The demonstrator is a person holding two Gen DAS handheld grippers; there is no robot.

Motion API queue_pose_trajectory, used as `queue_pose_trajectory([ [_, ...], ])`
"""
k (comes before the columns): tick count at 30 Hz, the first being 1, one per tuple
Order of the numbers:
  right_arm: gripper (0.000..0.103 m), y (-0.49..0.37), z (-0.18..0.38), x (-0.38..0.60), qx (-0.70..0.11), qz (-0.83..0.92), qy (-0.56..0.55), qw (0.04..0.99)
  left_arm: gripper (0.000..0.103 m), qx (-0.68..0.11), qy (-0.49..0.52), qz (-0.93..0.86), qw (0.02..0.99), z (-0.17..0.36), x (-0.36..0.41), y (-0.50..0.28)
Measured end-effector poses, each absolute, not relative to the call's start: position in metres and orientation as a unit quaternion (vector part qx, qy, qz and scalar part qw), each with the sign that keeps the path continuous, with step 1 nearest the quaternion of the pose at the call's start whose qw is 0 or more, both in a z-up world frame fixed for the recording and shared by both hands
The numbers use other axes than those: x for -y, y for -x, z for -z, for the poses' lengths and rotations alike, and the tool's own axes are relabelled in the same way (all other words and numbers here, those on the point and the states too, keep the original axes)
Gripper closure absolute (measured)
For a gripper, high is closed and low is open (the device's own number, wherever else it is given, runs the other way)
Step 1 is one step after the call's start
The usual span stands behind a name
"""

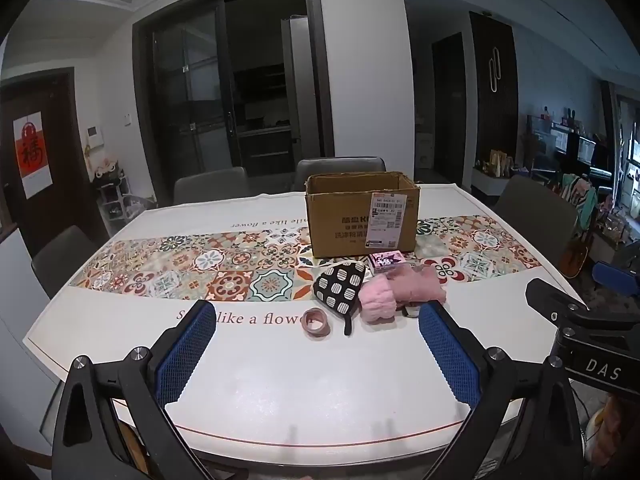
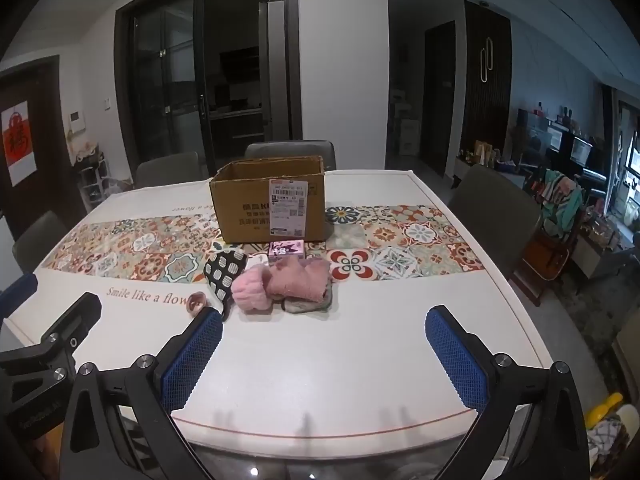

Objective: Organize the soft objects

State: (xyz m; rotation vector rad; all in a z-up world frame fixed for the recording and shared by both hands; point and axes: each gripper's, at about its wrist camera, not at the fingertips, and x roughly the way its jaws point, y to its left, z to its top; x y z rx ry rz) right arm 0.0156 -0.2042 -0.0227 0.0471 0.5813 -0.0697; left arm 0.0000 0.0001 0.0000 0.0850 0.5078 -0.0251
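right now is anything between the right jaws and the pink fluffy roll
Nothing visible. Bare table lies between the open right gripper and the pink roll. The tape ring and the dotted pouch sit left of that line, with the pink cloth on the right.

A smooth, faintly glossy white table [image 2: 360,344] is seen, crossed by a printed tile-pattern band, and matt brown corrugated cardboard is shown by the open box [image 2: 268,204], a glossy paper label stuck on its front. Fluffy pink plush [image 2: 250,288] and a fuzzy dusty-pink cloth [image 2: 298,280] are noted beside a woven black-and-white patterned pouch [image 1: 340,286]. Matt black plastic with metal screws is presented by both gripper frames, and rough blue diamond-textured rubber by the finger pads [image 1: 188,350].
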Motion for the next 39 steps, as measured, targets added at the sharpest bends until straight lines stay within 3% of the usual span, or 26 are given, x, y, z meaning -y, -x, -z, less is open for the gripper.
queue_pose_trajectory([
  [39,0.000,-0.016,0.024,0.210,-0.291,0.040,-0.020,0.956,0.000,-0.254,-0.046,0.006,0.966,0.003,0.003,-0.002],
])
